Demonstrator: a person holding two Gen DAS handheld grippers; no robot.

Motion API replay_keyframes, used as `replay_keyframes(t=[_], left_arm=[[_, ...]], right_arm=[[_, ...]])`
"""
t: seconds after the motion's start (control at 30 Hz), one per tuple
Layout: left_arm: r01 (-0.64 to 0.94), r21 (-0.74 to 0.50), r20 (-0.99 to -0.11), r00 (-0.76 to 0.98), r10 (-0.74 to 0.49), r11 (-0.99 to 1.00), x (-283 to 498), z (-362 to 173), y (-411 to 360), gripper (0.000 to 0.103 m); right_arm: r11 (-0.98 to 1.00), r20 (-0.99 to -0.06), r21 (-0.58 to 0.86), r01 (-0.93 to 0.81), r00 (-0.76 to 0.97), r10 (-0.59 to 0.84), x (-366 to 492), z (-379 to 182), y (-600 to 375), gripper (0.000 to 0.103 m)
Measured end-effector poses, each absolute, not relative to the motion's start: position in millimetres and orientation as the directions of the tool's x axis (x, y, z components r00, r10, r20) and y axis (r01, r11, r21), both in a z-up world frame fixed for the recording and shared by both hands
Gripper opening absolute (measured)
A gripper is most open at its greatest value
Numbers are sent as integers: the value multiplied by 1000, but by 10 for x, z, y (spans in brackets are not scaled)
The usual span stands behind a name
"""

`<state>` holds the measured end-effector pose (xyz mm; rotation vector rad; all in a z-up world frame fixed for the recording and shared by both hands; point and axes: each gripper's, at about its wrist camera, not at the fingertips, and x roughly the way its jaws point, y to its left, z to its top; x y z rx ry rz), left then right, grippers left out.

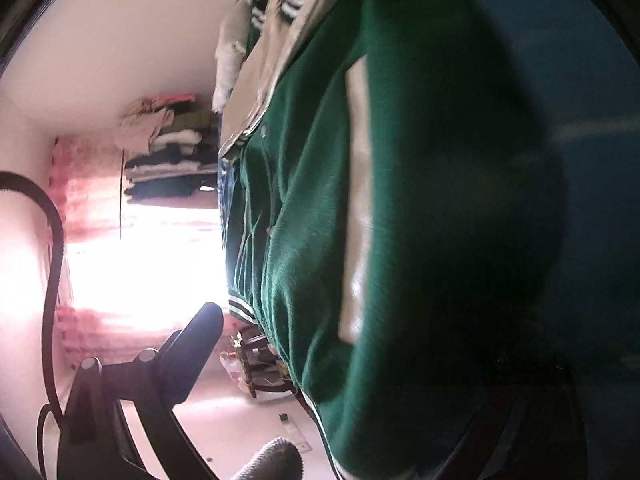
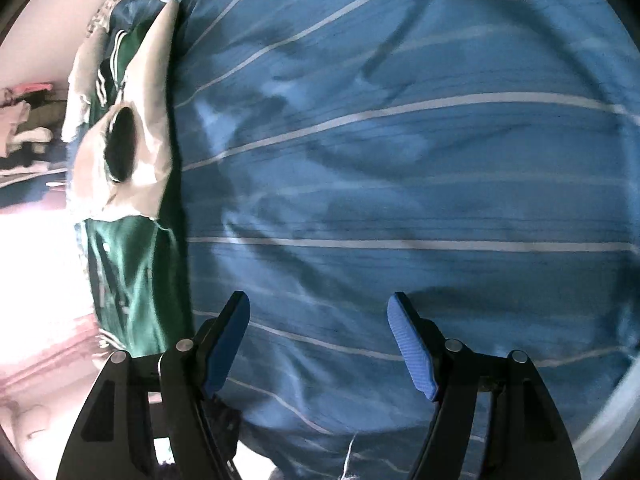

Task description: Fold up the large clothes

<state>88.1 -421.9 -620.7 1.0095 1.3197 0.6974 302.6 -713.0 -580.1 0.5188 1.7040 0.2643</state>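
We see a green jacket [image 1: 320, 220] of soft, fuzzy knit with cream sleeves and white-striped ribbed cuffs and hem, lying on a blue bedsheet [image 2: 400, 160] crossed by thin pale lines and creased in shallow wrinkles. In the left wrist view the jacket fills the middle, with a pale strip running down its front and dark blurred cloth close to the lens. In the right wrist view it lies along the sheet's left edge, a cream sleeve [image 2: 136, 148] gaping in a dark oval opening.

Our right gripper [image 2: 319, 344] hovers over bare sheet with its blue ribbed pads [image 2: 412, 344] spread wide, nothing between them. Of our left gripper [image 1: 208, 320] only one black finger shows, the other hidden by cloth, so we cannot tell how its jaws stand.

Most of the sheet beside the jacket lies uncovered. Beyond the bed's edge are stacked clothes [image 1: 168, 152] and a bright window with pink curtains [image 1: 92, 208].
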Motion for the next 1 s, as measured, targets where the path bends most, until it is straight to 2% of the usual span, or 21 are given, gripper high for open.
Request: replay_keyframes(t=[0.13, 0.27, 0.37, 0.53, 0.6, 0.63, 0.67, 0.7, 0.77, 0.8, 0.83, 1.0], left_arm=[[50, 905, -425, 119, 897, 422, 1005, -6154, -3971, 103], [-72, 902, -421, 62, 905, 425, 1114, -5935, -3641, 103], [-143, 867, -475, 59, 878, 478, 1177, -5717, -3445, 103], [-173, 806, -564, 65, 823, 566, 1182, -5550, -3279, 103], [-170, 780, -599, 75, 798, 602, 1194, -5498, -3241, 97], [-168, 769, -612, 86, 786, 617, 1199, -5451, -3209, 90], [-170, 758, -622, 103, 776, 630, 1203, -5393, -3183, 77], [-165, 746, -634, 117, 764, 645, 1159, -5387, -3269, 68], [-158, 711, -673, 129, 728, 686, 1190, -5295, -3253, 40], [-165, 679, -704, 130, 698, 716, 1209, -5249, -3227, 31], [-171, 655, -726, 129, 676, 736, 1206, -5228, -3246, 19], [-200, 628, -745, 126, 656, 752, 1295, -5012, -3075, 15]], right_arm=[[826, -823, 528, 200, -119, 555, 3128, -5885, -7005, 73], [725, -730, 644, 245, -88, 678, 3308, -5950, -6858, 73], [638, -651, 719, 275, -56, 757, 3507, -6067, -6649, 73], [513, -526, 804, 300, -44, 850, 3862, -6341, -6144, 73], [468, -481, 822, 326, -44, 876, 3959, -6445, -5950, 73], [439, -454, 831, 340, -40, 890, 4006, -6493, -5846, 73], [420, -440, 837, 351, -25, 897, 4047, -6515, -5756, 73], [407, -433, 844, 349, -5, 901, 4080, -6506, -5678, 72], [387, -414, 856, 342, 7, 910, 4131, -6472, -5524, 60], [376, -403, 861, 342, 11, 915, 4153, -6451, -5450, 43], [369, -396, 866, 339, 12, 918, 4176, -6419, -5367, 21], [397, -421, 877, 269, 33, 907, 4269, -6061, -5091, 13]])
